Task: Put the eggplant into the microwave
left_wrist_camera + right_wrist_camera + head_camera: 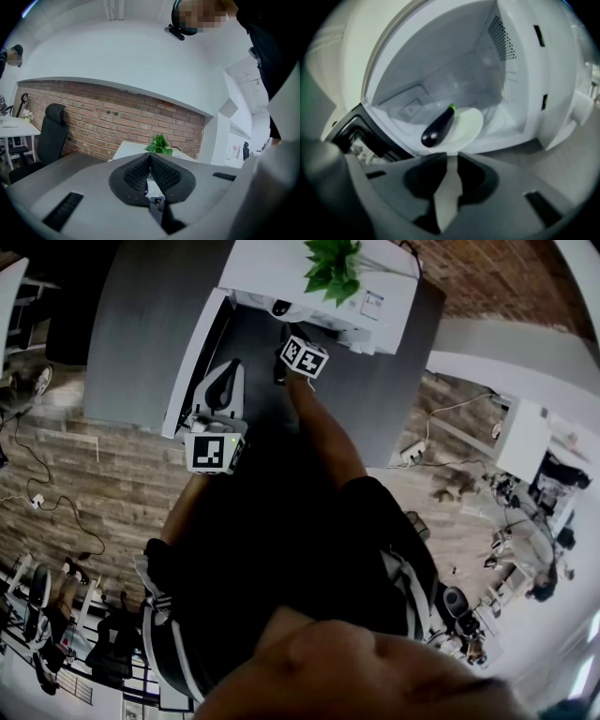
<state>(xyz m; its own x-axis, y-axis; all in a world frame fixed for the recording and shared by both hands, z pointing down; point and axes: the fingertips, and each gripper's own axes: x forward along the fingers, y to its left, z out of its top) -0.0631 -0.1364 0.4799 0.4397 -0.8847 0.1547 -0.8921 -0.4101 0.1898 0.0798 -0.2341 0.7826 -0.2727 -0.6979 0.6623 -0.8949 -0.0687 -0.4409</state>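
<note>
A white microwave (375, 298) stands on a grey table (141, 324) with its door (195, 364) swung wide open to the left and a green potted plant (335, 266) on top. From the head view, looking steeply down, both of the person's arms reach towards it, but the oven's cavity cannot be seen from there. Only the right gripper view looks inside: the eggplant (437, 126), dark purple with a green stem end, lies on a pale round plate (469, 125) on the oven floor, its stem pointing to the back wall. The right gripper (449, 160) sits just outside the opening, its jaws a narrow gap apart with nothing between them, clear of the eggplant. The left gripper (150, 157) is held beside the open door; its own view faces away from the cavity, towards a brick wall (117, 119), a black office chair (52, 136) and the plant's leaves. That view shows its ribbed black fingers (133, 172) pressed together at the tips, holding nothing.
</note>
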